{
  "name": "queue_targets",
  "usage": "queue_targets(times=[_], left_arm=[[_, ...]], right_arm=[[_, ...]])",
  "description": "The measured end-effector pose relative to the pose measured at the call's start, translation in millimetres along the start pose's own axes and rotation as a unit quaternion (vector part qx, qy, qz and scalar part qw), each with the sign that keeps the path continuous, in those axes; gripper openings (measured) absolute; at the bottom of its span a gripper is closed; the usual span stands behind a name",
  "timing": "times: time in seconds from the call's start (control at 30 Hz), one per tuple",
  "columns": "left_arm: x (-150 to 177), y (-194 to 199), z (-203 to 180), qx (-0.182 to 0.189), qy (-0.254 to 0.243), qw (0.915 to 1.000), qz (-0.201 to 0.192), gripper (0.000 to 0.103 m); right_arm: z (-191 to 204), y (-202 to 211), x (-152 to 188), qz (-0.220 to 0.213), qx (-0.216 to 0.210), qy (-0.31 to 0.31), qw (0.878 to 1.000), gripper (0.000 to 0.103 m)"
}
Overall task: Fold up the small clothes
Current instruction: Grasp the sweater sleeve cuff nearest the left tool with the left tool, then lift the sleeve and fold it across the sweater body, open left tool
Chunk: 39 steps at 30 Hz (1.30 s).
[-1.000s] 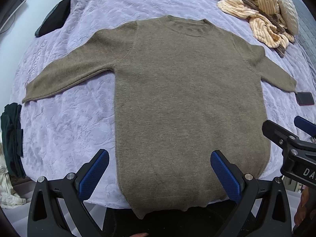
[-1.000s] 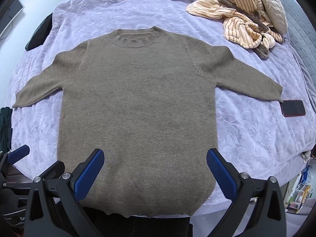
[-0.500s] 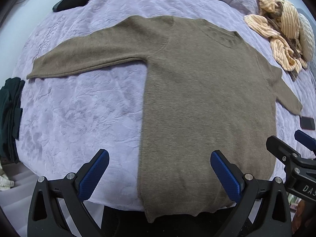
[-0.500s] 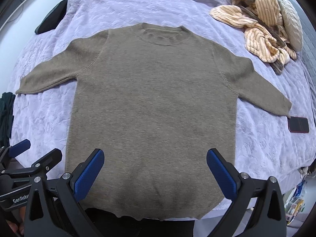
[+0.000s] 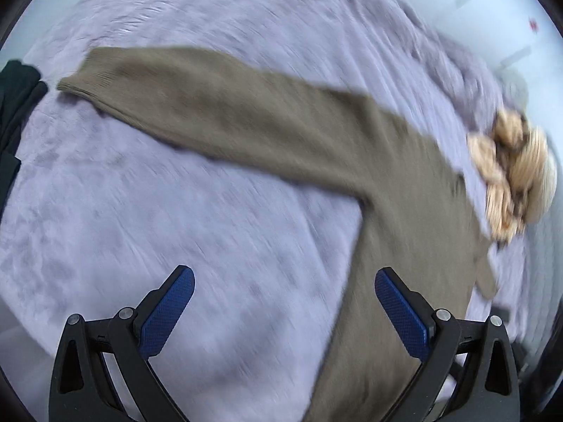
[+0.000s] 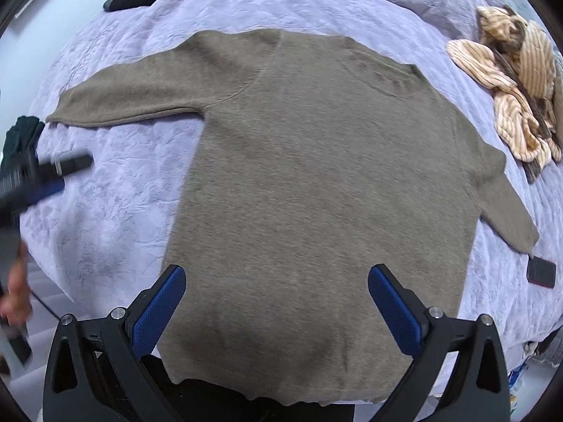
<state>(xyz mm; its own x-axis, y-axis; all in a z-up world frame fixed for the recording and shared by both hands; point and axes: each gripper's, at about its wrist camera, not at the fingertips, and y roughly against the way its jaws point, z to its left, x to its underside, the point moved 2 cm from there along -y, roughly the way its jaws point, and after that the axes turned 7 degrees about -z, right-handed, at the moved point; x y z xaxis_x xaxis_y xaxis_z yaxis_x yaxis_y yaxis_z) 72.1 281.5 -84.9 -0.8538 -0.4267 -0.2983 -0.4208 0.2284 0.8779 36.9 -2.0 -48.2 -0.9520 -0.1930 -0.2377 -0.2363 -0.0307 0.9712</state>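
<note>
Through the left wrist camera, much blurred, we see our left gripper [image 5: 281, 302] with its blue pads spread apart and nothing between them, over bare lilac quilted bedspread [image 5: 147, 218]. The olive-brown knitted sweater [image 5: 404, 246] lies ahead and to the right of it; its long sleeve [image 5: 211, 112] runs crosswise ahead of the fingers, cuff at far left, near a dark green garment [image 5: 14, 112] at the edge. Through the right wrist camera, our right gripper [image 6: 278, 299] is likewise spread and empty, hanging over the sweater's hem [image 6: 267, 379], the body stretching straight ahead to the collar. The left gripper [image 6: 52, 176] shows at far left, just short of that sleeve [image 6: 140, 95], so we judge it the nearer one for folding the sleeve inward.
</note>
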Motion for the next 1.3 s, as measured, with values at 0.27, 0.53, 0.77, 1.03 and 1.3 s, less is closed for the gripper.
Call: queue_targets(times=[0.27,0.53,0.77,1.03,1.3], left_arm=[[-98.7,-20.1,130.9,0.064,0.161,0.9793,-0.105,0.103],[-105.0,-76.5,154.9,0.105,0.192,0.973,-0.074,0.103],[-128.3,-59.2,126.4,0.125,0.148,0.9747,-0.112,0.103],[-124.4,-82.8,146.3,0.051,0.174,0.9794,-0.09,0.049],[-126.1,-47.3,117.9,0.062,0.09,0.9843,-0.139,0.013]], right_arm=[[29.8,-20.6,-9.9,0.011,-0.018,0.008,1.0,0.103],[45.9,-47.4,-14.2,0.035,-0.024,0.008,0.999,0.103],[54.0,-49.4,-27.0,0.033,-0.025,0.007,0.999,0.103],[68.7,-43.5,-42.8,0.02,-0.031,0.011,0.999,0.103],[61.6,-40.5,-40.9,0.015,-0.044,-0.004,0.999,0.103]])
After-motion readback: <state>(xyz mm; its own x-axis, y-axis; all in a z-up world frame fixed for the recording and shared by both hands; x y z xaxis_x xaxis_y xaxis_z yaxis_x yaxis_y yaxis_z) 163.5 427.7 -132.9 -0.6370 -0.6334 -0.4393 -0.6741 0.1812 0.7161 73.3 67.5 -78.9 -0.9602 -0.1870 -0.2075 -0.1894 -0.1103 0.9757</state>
